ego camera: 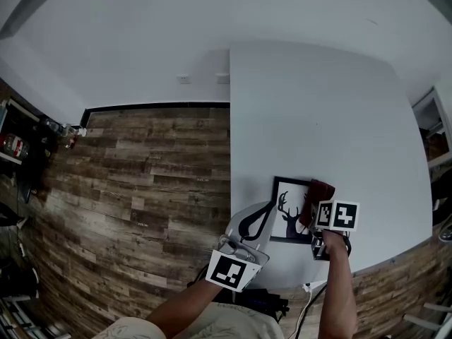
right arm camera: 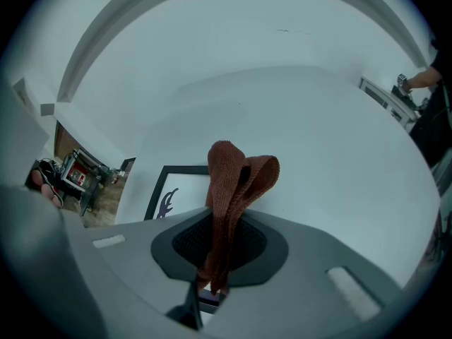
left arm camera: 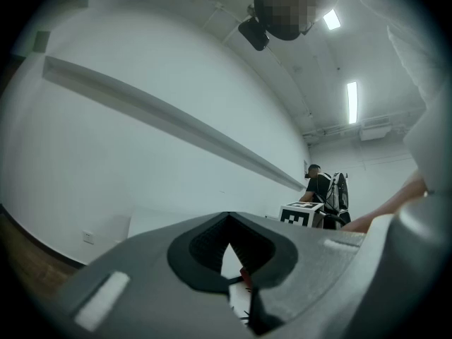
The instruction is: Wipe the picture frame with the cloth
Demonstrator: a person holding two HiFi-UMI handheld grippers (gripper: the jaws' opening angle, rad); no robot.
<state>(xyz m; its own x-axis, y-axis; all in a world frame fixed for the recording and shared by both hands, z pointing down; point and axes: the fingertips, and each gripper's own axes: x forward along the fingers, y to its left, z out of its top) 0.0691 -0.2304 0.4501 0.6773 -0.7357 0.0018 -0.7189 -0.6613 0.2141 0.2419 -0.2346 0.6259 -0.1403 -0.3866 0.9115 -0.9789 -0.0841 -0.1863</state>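
Gripping a rust-brown cloth (right arm camera: 236,171), the right gripper (right arm camera: 227,221) has its jaws closed on the fabric, which overlaps the picture frame's (ego camera: 288,210) far right corner. The frame lies flat near the bench's (ego camera: 318,104) front edge. The left gripper (ego camera: 269,205) has its jaws together and empty, just beside the frame's left edge.

White table (ego camera: 318,119) stood on a wood-plank floor (ego camera: 141,168) by a white wall w/ two sockets (ego camera: 183,78) above black skirting (ego camera: 155,106). A shelf unit (ego camera: 14,147) w/ small items sat at the head view's left edge, and a white cable (ego camera: 308,288) showed just off the table's near edge. In the left gripper view, ceiling strip lights (left arm camera: 351,101) were lit, a long ledge (left arm camera: 176,122) ran along the wall, and a person in a dark top (left arm camera: 318,186) stood far off in the bkgd.
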